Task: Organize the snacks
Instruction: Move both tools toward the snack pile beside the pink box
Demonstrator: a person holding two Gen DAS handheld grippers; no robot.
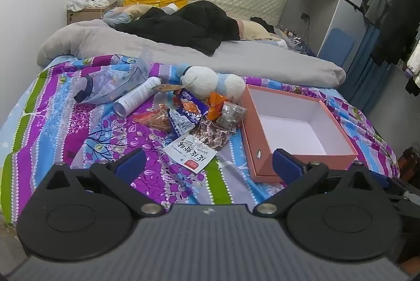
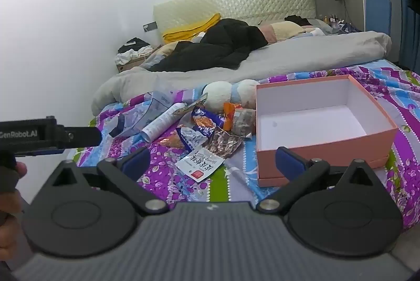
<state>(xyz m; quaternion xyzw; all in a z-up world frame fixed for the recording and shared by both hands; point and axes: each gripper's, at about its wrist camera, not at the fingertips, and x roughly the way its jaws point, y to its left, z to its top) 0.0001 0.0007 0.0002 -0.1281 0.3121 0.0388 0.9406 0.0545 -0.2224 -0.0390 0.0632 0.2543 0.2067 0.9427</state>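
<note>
A pile of snack packets (image 1: 191,118) lies on the patterned bedspread, with a white shrimp-flavour packet (image 1: 190,152) nearest me; the pile also shows in the right wrist view (image 2: 210,131). An open pink box (image 1: 296,128), white inside and empty, sits right of the pile, also in the right wrist view (image 2: 323,123). My left gripper (image 1: 207,162) is open and empty, hovering just short of the white packet. My right gripper (image 2: 212,160) is open and empty, near the white packet (image 2: 200,164) and the box's front corner.
A white tube (image 1: 137,95), a clear blue plastic bag (image 1: 113,81) and a plush toy (image 1: 210,81) lie behind the snacks. A grey duvet (image 1: 183,52) and black coat (image 1: 183,26) cover the far bed. The left gripper's body (image 2: 50,135) shows at the right view's left edge.
</note>
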